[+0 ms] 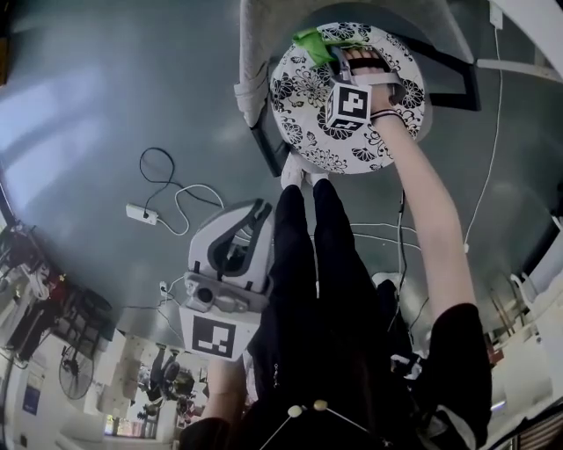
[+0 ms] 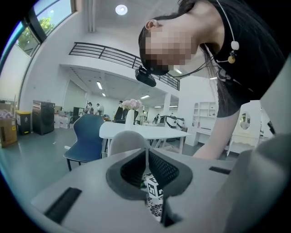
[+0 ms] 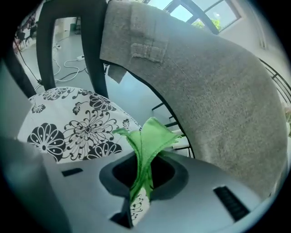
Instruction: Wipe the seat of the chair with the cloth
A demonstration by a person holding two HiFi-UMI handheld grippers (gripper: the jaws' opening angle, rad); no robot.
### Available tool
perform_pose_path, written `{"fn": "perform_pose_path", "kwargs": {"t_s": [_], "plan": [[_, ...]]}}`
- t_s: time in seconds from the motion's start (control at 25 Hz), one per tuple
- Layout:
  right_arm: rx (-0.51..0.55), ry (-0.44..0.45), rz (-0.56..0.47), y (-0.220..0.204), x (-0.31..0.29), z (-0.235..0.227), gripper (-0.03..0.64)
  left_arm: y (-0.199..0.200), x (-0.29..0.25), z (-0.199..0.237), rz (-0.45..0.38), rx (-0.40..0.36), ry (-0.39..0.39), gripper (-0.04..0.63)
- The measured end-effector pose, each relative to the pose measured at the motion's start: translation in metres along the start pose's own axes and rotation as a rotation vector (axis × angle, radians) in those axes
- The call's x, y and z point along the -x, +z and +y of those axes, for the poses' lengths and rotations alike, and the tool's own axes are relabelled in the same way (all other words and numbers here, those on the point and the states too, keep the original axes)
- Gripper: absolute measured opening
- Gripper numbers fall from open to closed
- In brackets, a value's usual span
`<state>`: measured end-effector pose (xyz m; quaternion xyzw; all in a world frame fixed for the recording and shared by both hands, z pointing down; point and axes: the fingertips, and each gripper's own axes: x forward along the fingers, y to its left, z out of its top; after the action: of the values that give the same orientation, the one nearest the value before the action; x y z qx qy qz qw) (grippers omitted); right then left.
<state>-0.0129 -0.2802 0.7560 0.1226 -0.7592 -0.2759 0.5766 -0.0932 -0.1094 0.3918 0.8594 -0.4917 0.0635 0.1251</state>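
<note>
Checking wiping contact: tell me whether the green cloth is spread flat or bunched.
Bunched: the cloth stands in pinched folds, clamped by the shut right gripper.

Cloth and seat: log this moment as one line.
right gripper: shut on green cloth | position: far edge of floral seat, near backrest | left gripper: shut, empty, held aside

- All three views fisheye: straight lines bow outward, corners fall to dark vignette
- Head view: soft even daylight, pale sheen on floor (image 1: 106,114) upper left, shadows faint
- Left gripper view: bright hall, ceiling lamp (image 2: 121,9) and window (image 2: 50,16) glaring, nearest foreground soft
- Right gripper view: panes (image 3: 200,11) blown out at top; cloth (image 3: 148,141) vivid and sharp, seat (image 3: 77,127) print crisp, lower foreground blurred
</note>
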Motion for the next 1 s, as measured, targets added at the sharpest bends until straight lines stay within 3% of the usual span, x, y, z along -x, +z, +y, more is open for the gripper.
{"fn": "perform_pose_path", "kwargs": {"t_s": [0.36,0.6,1.0], "plan": [[0.003,0.12,-0.043,0.012,0.042,0.082,0.049,0.0,-0.011,0.009,-0.01,-0.065,-0.002,0.006],[-0.036,0.205,-0.053,0.022,0.073,0.131,0.049,0.002,-0.028,0.014,-0.02,-0.173,-0.048,0.006],[-0.052,0.421,-0.089,0.039,0.142,0.231,0.049,0.006,-0.038,0.023,-0.066,-0.143,0.0,0.006]]}}
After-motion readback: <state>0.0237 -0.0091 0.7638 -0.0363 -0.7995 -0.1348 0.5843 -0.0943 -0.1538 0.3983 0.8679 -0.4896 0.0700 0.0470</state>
